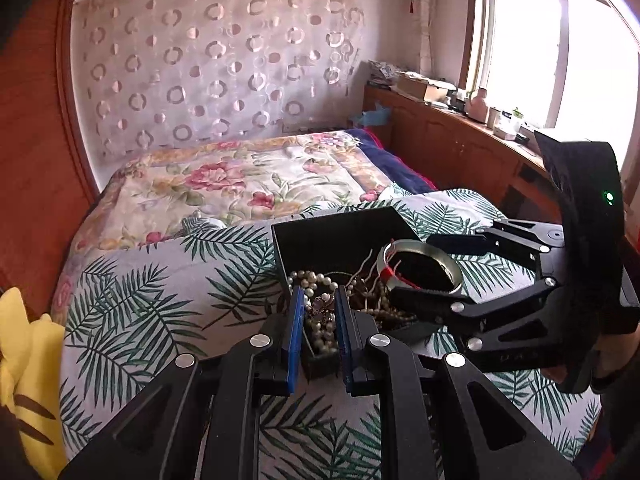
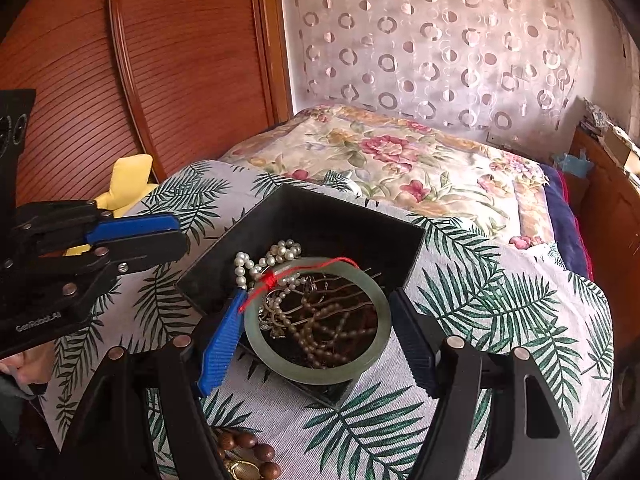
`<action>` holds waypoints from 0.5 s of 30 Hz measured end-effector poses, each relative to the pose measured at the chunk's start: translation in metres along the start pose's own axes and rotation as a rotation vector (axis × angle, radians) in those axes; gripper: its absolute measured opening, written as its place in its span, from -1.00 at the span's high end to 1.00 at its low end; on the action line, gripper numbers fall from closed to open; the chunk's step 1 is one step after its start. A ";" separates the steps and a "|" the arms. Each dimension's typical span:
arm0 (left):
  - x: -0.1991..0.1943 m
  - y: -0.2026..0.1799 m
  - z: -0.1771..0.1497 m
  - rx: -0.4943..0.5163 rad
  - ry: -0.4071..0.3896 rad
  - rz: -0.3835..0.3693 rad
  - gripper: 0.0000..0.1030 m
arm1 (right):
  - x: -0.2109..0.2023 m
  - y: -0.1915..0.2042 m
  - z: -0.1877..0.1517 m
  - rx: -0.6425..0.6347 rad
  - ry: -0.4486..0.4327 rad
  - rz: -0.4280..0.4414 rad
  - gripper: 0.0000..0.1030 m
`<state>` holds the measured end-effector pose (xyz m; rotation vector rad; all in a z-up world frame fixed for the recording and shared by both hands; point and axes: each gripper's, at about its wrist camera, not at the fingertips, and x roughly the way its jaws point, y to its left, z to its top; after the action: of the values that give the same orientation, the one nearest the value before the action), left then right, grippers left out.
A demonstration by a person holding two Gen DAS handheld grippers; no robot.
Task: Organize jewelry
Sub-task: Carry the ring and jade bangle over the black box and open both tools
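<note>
A black jewelry box (image 2: 320,216) sits on a palm-leaf cloth. It holds a pearl necklace (image 2: 276,254), brown beads (image 2: 320,328) and tangled chains. A pale green jade bangle (image 2: 372,288) with a red string (image 2: 272,280) is tilted over the box's near edge, between the open fingers of my right gripper (image 2: 316,340); contact is unclear. In the left wrist view the bangle (image 1: 452,264) shows beside the right gripper (image 1: 404,296). My left gripper (image 1: 318,302) hovers at the box's near corner, fingers narrowly apart around pearls (image 1: 316,280), empty. It appears at the left of the right wrist view (image 2: 176,230).
Wooden beads and a gold piece (image 2: 248,452) lie on the cloth (image 2: 500,320) near the front edge. A yellow plush (image 1: 24,360) lies at the left. A floral bedspread (image 1: 248,184) lies behind, a wooden wardrobe (image 2: 160,60) to the left, and a cluttered windowsill cabinet (image 1: 448,120) to the right.
</note>
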<state>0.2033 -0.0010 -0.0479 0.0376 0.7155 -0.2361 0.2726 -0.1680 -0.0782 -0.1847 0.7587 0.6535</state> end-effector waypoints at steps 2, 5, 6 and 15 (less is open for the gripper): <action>0.004 0.000 0.002 -0.003 0.003 0.000 0.72 | -0.002 0.000 0.000 0.001 -0.010 0.010 -0.46; 0.010 -0.002 0.004 -0.004 0.009 -0.002 0.72 | -0.007 -0.001 0.000 0.000 -0.023 0.012 -0.49; 0.011 -0.003 0.005 -0.002 0.011 -0.002 0.72 | -0.010 -0.002 -0.001 0.002 -0.028 0.013 -0.49; 0.020 -0.011 0.012 0.008 0.008 -0.015 0.72 | -0.040 -0.015 -0.020 0.042 -0.054 0.006 -0.49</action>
<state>0.2231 -0.0166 -0.0515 0.0412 0.7234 -0.2533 0.2491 -0.2068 -0.0662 -0.1258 0.7209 0.6452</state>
